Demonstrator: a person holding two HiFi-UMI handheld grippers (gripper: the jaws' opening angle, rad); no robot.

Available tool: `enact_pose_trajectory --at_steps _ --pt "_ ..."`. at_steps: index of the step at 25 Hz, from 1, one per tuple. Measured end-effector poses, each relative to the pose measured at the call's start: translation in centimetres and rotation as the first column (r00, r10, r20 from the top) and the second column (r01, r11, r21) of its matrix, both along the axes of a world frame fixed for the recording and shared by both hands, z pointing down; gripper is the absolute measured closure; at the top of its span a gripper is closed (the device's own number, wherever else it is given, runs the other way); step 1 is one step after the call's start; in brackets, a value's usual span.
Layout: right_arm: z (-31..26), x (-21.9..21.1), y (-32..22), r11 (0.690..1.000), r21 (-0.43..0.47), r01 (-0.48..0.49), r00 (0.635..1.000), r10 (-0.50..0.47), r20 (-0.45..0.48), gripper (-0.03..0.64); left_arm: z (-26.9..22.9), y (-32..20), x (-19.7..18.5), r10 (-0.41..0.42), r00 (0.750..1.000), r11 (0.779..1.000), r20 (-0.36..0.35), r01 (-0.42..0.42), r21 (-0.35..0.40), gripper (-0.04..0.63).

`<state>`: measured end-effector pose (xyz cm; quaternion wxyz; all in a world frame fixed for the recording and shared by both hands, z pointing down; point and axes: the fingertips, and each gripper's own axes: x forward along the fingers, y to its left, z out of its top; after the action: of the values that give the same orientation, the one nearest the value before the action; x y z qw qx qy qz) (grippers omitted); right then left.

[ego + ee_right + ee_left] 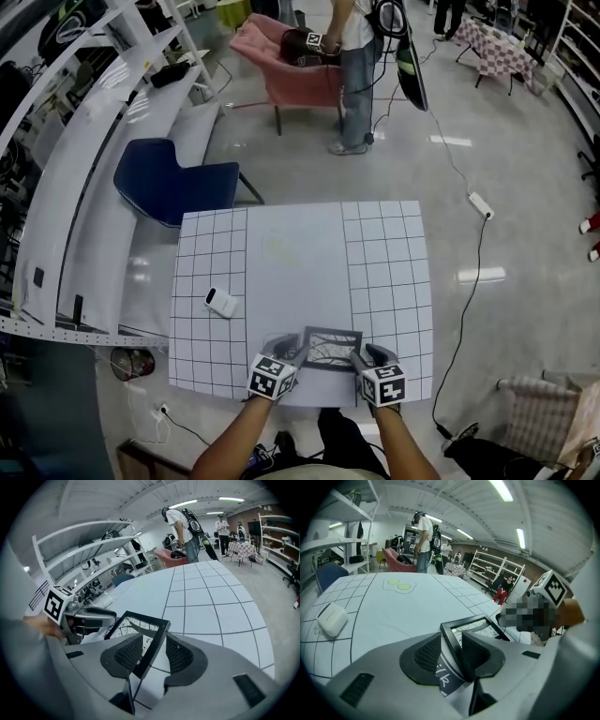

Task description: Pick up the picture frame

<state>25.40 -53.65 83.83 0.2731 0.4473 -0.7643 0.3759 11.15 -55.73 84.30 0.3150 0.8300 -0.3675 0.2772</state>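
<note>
The left gripper [452,645] has its jaws apart. The left bar of the picture frame [474,629] runs between them, leaning on one pad with a gap at the other, so nothing is clamped. The right gripper [152,645] stands the same way around the right bar, wide and without a grip. The frame lies at the near edge of the table [291,248], between both grippers.

I judge it light and stiff, a thin black border around a print (the front, if it is glass, would be fragile and slippery). The two side bars seem the good place to take hold, with equal pressure.

The table top is white, with a grid at left and right. A small white case [221,302] lies on its left part. Farther away are a blue chair [173,183], a pink armchair [281,70], a standing person [356,75] and shelves [84,159].
</note>
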Motion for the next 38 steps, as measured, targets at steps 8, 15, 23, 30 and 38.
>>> enact_pose_trajectory --at_steps 8,15,23,30,38 --pt "2.2 -0.6 0.5 0.998 -0.061 -0.003 1.000 0.003 -0.004 0.492 1.3 0.3 0.0 -0.021 1.000 0.997 0.011 0.022 -0.081 0.471" --pt "2.3 -0.5 0.4 0.997 -0.067 -0.023 1.000 0.022 -0.023 0.505 1.3 0.5 0.5 -0.071 0.997 0.992 -0.009 0.069 -0.110 0.525" --pt "2.4 -0.5 0.5 0.995 -0.077 -0.062 0.998 0.060 -0.022 0.518 1.5 0.6 0.5 -0.142 0.987 0.982 -0.069 0.132 -0.132 0.531" --pt "2.2 -0.5 0.6 0.996 -0.045 -0.082 0.996 0.080 -0.040 0.520 1.6 0.8 0.9 -0.163 0.983 0.980 -0.080 0.151 -0.132 0.499" --pt "-1.5 -1.5 0.5 0.994 0.104 -0.047 0.996 0.055 -0.074 0.528 -0.6 1.9 -0.5 -0.218 0.969 0.974 -0.119 0.208 -0.090 0.529"
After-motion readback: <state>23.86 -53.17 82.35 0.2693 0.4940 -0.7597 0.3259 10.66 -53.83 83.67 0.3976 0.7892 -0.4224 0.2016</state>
